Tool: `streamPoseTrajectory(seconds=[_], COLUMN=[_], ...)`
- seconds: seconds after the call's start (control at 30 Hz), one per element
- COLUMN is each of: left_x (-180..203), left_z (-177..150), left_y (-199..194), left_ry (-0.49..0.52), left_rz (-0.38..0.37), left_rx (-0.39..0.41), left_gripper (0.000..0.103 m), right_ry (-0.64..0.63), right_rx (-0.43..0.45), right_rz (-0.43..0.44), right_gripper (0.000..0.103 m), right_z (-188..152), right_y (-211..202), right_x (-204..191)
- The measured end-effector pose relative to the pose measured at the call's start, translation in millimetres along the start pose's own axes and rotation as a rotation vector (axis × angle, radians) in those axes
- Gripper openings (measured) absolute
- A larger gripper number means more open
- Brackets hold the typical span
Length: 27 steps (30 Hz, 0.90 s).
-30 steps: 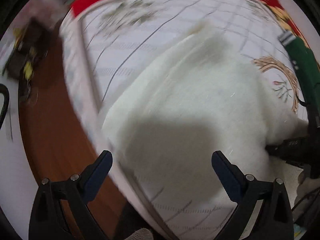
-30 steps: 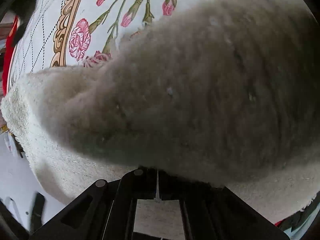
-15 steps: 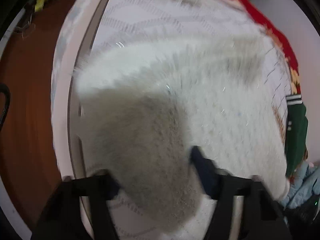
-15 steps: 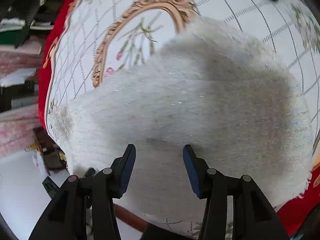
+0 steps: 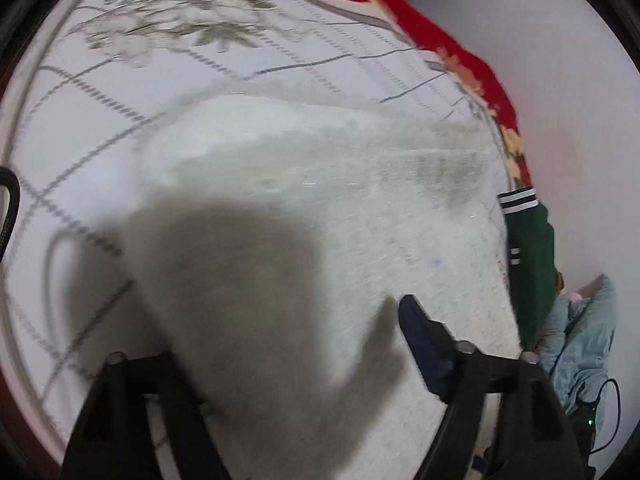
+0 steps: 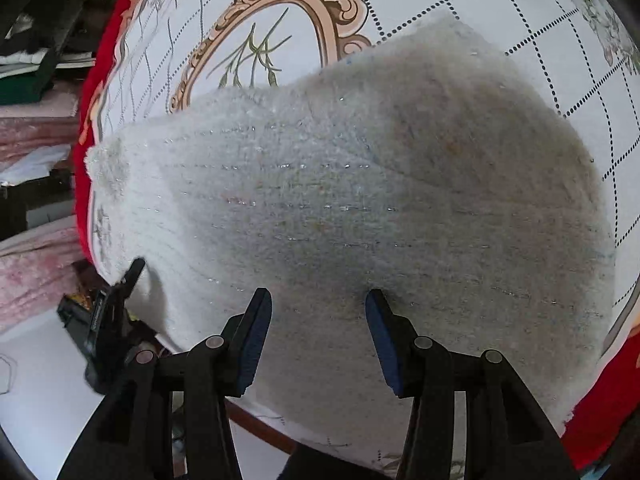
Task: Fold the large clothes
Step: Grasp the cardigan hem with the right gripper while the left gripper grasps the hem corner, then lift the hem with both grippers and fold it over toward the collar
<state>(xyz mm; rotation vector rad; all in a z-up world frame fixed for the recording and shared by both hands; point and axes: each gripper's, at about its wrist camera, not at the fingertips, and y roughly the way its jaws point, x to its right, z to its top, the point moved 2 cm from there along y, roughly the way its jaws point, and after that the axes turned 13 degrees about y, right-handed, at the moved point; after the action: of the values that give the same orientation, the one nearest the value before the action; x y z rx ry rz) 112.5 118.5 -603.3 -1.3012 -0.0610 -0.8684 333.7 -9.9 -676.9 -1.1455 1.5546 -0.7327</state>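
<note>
A fluffy white knit garment (image 6: 360,208) with faint glitter lines lies folded on the patterned bed cover (image 6: 280,32). My right gripper (image 6: 318,324) is open and empty just above the garment's near edge. In the left wrist view the same white garment (image 5: 320,208) fills the middle. My left gripper (image 5: 288,356) is open, with a fold of the garment bulging up between its fingers and hiding the left fingertip. The left gripper also shows in the right wrist view (image 6: 120,292), at the garment's left edge.
A green garment with white stripes (image 5: 528,256) and a light blue garment (image 5: 580,332) lie off the bed's right edge. A red blanket (image 5: 440,36) borders the cover. Stacked clutter and pink cloth (image 6: 36,248) sit beside the bed at left.
The right gripper has let go of the garment, opened and drawn back. The left gripper has swung over the garment and rests open on it.
</note>
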Motion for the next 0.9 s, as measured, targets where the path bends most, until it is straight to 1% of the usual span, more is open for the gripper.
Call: streamPoseTrajectory(seconds=[0.07, 0.1, 0.13, 0.17, 0.2, 0.27, 0.3, 0.33, 0.37, 0.43, 0.5, 0.53, 0.57, 0.6, 0.67, 0.73, 0.77, 0.8, 0.83, 0.87, 0.9], left_x=[10, 15, 21, 20, 24, 28, 27, 30, 33, 40, 54, 59, 64, 65, 61, 57, 58, 61, 65, 70, 76], left_z=[0, 1, 2, 3, 6, 10, 10, 12, 14, 15, 15, 16, 18, 20, 26, 31, 33, 34, 34, 33, 31], left_y=[2, 2, 4, 4, 3, -5, -16, -21, -29, -49, -68, -74, -81, -87, -95, -99, -101, -103, -105, -107, -109], left_ry=[0.038, 0.051, 0.069, 0.08, 0.084, 0.083, 0.087, 0.095, 0.11, 0.155, 0.235, 0.264, 0.293, 0.311, 0.317, 0.309, 0.314, 0.334, 0.353, 0.374, 0.399], left_rz=[0.036, 0.053, 0.091, 0.094, 0.104, 0.111, 0.11, 0.108, 0.106, 0.118, 0.163, 0.184, 0.21, 0.229, 0.25, 0.25, 0.252, 0.256, 0.259, 0.261, 0.262], left_rx=[0.024, 0.045, 0.059, 0.06, 0.064, 0.082, 0.094, 0.105, 0.118, 0.147, 0.188, 0.208, 0.23, 0.246, 0.265, 0.272, 0.275, 0.283, 0.289, 0.296, 0.303], left_gripper=[0.075, 0.06, 0.04, 0.025, 0.023, 0.02, 0.019, 0.019, 0.019, 0.018, 0.018, 0.018, 0.018, 0.018, 0.018, 0.018, 0.018, 0.018, 0.018, 0.018, 0.018], right_ry=[0.015, 0.025, 0.041, 0.056, 0.068, 0.088, 0.094, 0.086, 0.076, 0.046, -0.032, -0.073, -0.098, -0.11, -0.114, -0.121, -0.119, -0.109, -0.088, -0.056, -0.028], right_rx=[0.001, 0.0, 0.001, 0.004, 0.005, 0.001, 0.003, 0.016, 0.04, 0.071, 0.107, 0.108, 0.095, 0.071, 0.052, 0.099, 0.152, 0.206, 0.247, 0.269, 0.259], right_rz=[-0.005, -0.005, 0.0, 0.002, 0.007, 0.031, 0.04, 0.022, -0.017, -0.066, -0.129, -0.145, -0.14, -0.114, -0.057, -0.058, -0.077, -0.109, -0.155, -0.2, -0.215], right_gripper=[0.052, 0.052, 0.051, 0.052, 0.052, 0.052, 0.051, 0.05, 0.045, 0.044, 0.045, 0.044, 0.044, 0.044, 0.044, 0.044, 0.048, 0.06, 0.066, 0.073, 0.073], right_z=[0, -1, 0, 0, 1, 4, 8, 14, 19, 28, 34, 36, 37, 37, 33, 26, 21, 15, 12, 10, 10], right_y=[-7, -10, -13, -16, -17, -14, -10, -6, -2, 12, 23, 25, 25, 20, 1, -24, -41, -56, -66, -70, -67], right_x=[12, 17, 24, 30, 35, 41, 41, 40, 38, 30, 11, -1, -8, -15, -20, -15, -6, 7, 25, 46, 63])
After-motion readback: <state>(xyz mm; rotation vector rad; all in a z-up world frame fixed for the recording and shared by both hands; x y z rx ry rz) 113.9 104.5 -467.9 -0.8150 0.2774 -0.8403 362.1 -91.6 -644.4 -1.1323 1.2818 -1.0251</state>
